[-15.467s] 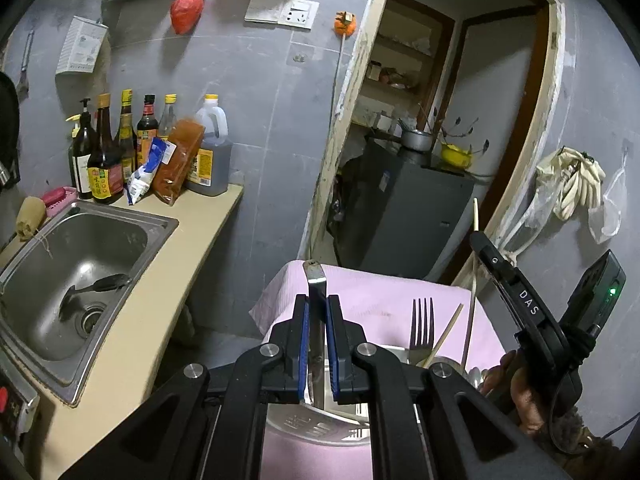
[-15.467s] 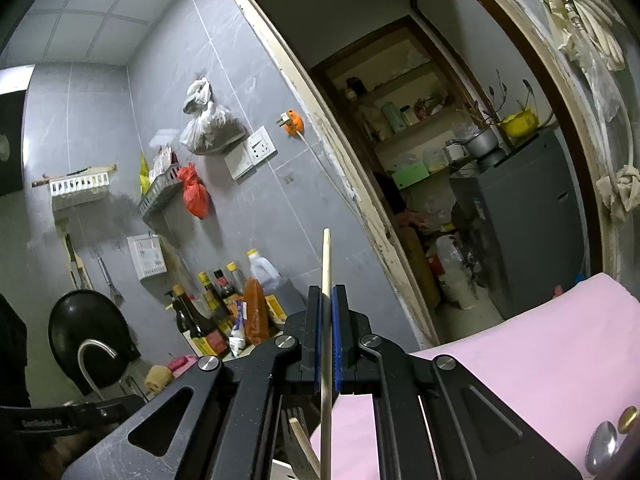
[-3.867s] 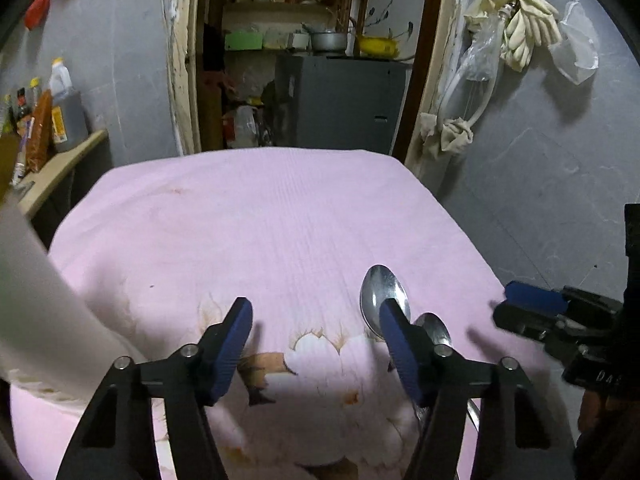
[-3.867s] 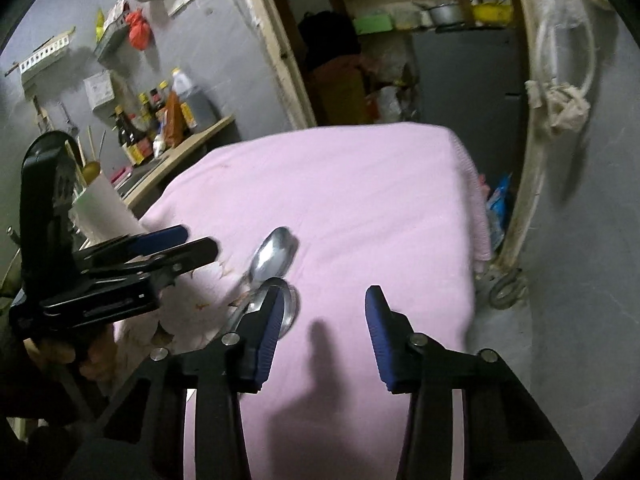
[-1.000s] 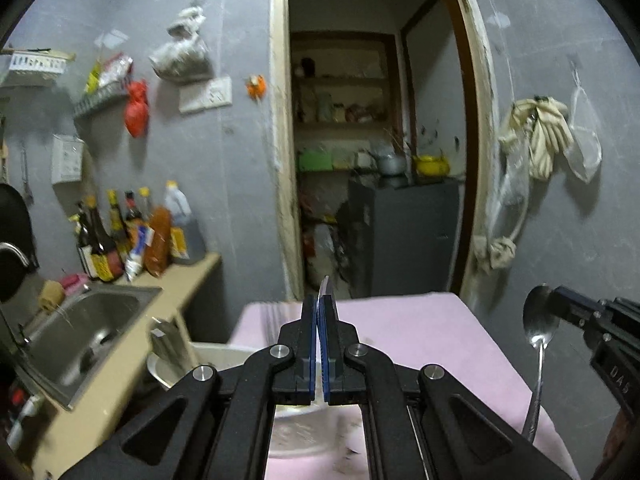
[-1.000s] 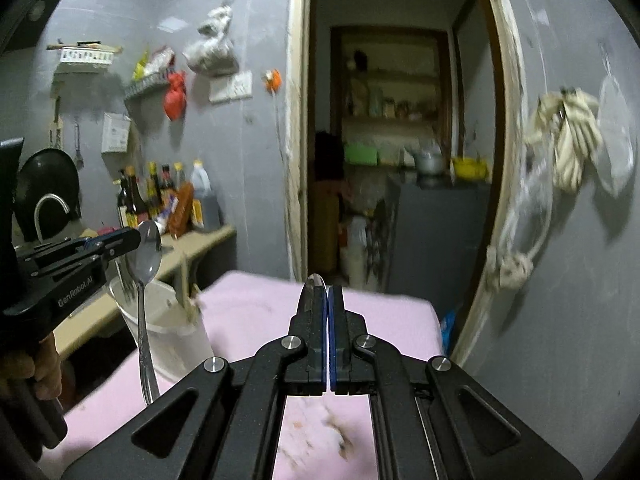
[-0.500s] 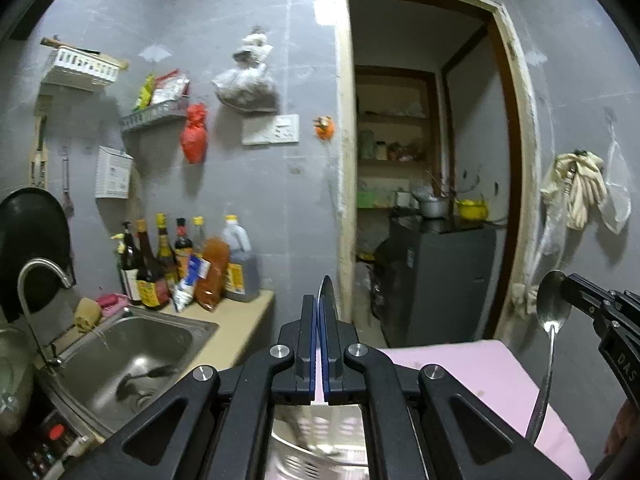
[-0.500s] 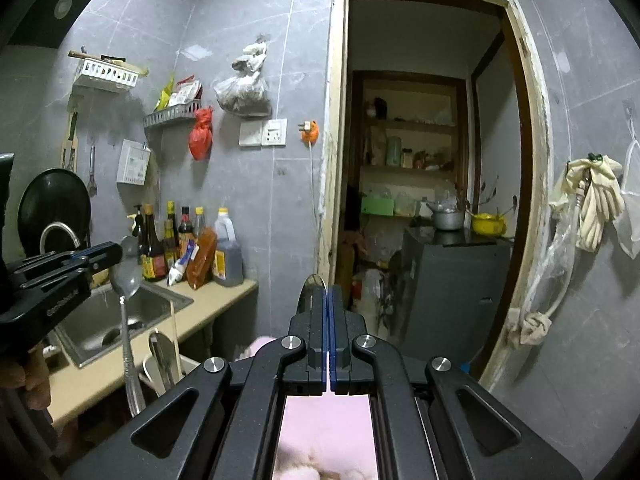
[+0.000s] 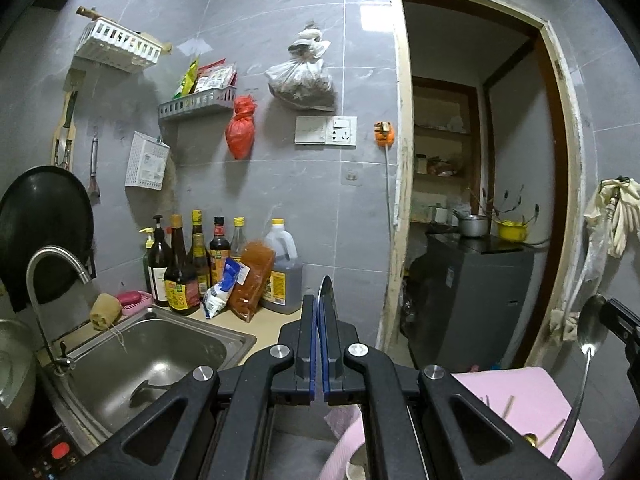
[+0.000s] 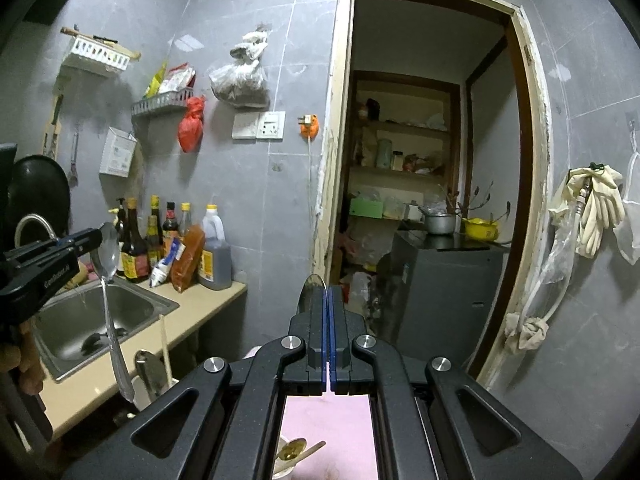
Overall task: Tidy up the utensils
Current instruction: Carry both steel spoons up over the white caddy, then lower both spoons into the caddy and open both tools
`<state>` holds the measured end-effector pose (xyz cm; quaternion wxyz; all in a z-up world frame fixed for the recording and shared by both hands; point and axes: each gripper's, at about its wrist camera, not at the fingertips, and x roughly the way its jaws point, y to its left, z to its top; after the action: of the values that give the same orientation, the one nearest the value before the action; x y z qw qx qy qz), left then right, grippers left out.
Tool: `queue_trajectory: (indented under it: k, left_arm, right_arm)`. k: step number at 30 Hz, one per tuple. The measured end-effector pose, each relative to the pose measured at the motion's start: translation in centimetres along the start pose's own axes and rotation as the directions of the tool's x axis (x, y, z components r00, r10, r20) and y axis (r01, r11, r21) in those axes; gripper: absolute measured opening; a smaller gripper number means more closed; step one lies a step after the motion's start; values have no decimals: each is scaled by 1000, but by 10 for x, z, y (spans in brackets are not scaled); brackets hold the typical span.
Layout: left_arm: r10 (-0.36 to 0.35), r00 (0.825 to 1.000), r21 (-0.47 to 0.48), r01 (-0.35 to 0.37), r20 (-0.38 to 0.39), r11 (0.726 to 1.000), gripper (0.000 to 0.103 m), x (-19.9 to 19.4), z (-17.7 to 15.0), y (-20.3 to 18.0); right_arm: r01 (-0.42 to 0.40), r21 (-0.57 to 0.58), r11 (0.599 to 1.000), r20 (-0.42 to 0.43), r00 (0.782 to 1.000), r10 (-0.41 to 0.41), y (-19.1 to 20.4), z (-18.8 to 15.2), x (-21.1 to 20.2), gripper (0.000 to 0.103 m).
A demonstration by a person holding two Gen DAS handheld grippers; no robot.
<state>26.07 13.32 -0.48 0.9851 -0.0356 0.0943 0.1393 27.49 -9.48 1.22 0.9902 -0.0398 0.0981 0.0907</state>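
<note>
Each gripper is clamped on a spoon near its bowl, with the handle hanging down. In the left wrist view the left gripper (image 9: 318, 360) has its jaws shut on the thin edge of the left spoon (image 9: 325, 296), which pokes up above the fingertips at centre frame; the right wrist view shows that spoon whole at the left edge, bowl pinched and long handle dangling over the holder. The right gripper (image 10: 326, 354) is likewise closed on the right spoon (image 10: 314, 286), seen edge-on at centre, and the left wrist view shows it at the far right edge with the handle trailing down over the pink cloth (image 9: 524, 396). The holder (image 10: 138, 394), a pale cup at the lower left of the right wrist view, already has a spoon and a chopstick standing in it; another cup at the bottom centre of that view holds a gold spoon, and I cannot tell which is meant for these. The step in hand looks like carrying both spoons to a holder. To do it well, line each handle tip over an open part of the mouth, clear of what already stands there, lower it straight until the handle is well inside, and only then let go. Releasing high risks a clatter or a tipped cup. One spoon at a time would keep the handles from tangling.
</note>
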Motion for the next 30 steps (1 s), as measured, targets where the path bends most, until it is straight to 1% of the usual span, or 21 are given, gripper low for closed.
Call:
queue_trajectory:
  k: [6, 11, 15, 19, 30]
  left_arm:
    - [-3, 1000, 19, 2, 23, 1000, 2, 13, -13, -10]
    - [-12, 1000, 51, 12, 5, 999, 2, 21, -29, -20]
    - [-6, 1000, 79, 5, 14, 997, 2, 20, -36, -24]
    - [-6, 1000, 98, 4, 20, 995, 2, 21, -39, -27]
    - [3, 1000, 103, -4, 5, 995, 2, 22, -43, -31]
  right_arm:
    - [24, -2, 1000, -32, 999, -24, 7, -10, 19, 1]
    - [10, -4, 1000, -47, 999, -10, 10, -18, 27, 1]
    - [7, -11, 1000, -61, 998, -8, 13, -25, 32, 1]
    - [8, -10, 1000, -76, 997, -9, 14, -30, 35, 1]
    - [-4, -13, 1000, -106, 994, 3, 15, -41, 45, 1]
